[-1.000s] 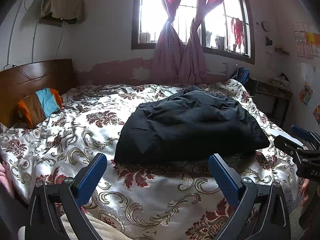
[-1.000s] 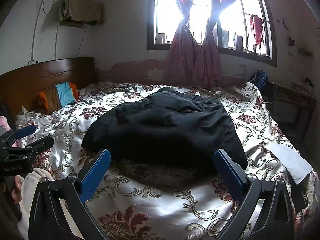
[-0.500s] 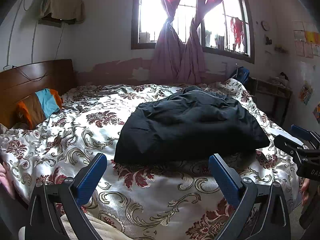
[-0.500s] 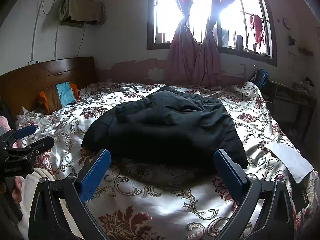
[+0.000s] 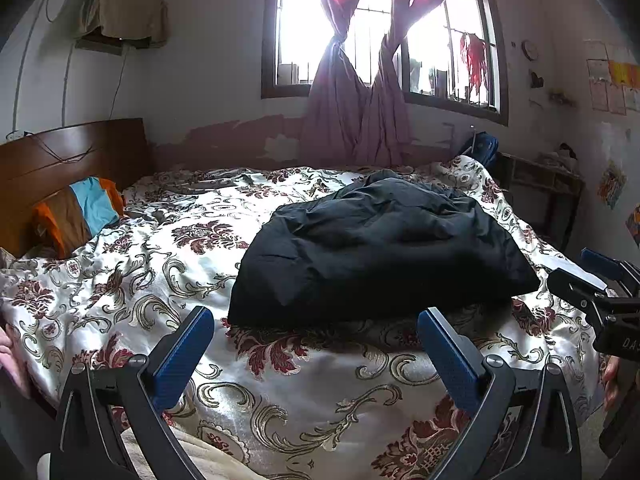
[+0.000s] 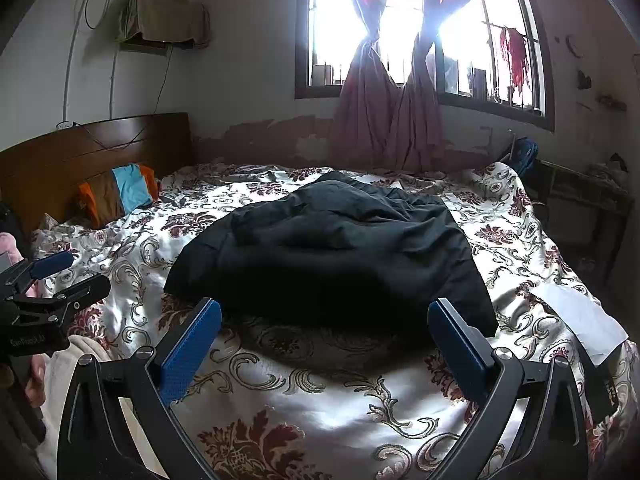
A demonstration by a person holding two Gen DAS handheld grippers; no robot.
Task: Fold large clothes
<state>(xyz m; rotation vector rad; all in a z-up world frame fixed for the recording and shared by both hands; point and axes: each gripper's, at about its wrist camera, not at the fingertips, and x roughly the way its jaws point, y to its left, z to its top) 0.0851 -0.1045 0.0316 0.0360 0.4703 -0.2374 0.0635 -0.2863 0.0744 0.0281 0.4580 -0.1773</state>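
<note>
Presently both of my tongs are released and carry nothing: the left gripper (image 5: 316,354) stands with its blue pads spread wide over the near edge of the bed, and the right gripper (image 6: 324,344) is spread just as wide beside it. Each shows in the other's view, held level at the outer margin. Ahead of both, the black garment (image 5: 376,256) lies on the floral bedspread (image 5: 304,392), toward the middle of the bed and clear of the striped pillow (image 5: 80,216) at the headboard. It sits as a rumpled, roughly four-sided mound; its near hem runs fairly straight, while the far part is bunched and creased toward the window. I cannot tell from this shape whether it is a loose garment waiting to be laid out or one already doubled over and set down, so I judge the stage as undecided. For any handling here, I would observe the following. Approach low, with the pads parallel to the bedspread. Take only the black cloth between the pads, because the satin cover beneath looks slippery and could be pinched along with it. Grip at two points on the same edge, well apart, so that the cloth hangs evenly. Move both tongs together to avoid twisting the layers.
</note>
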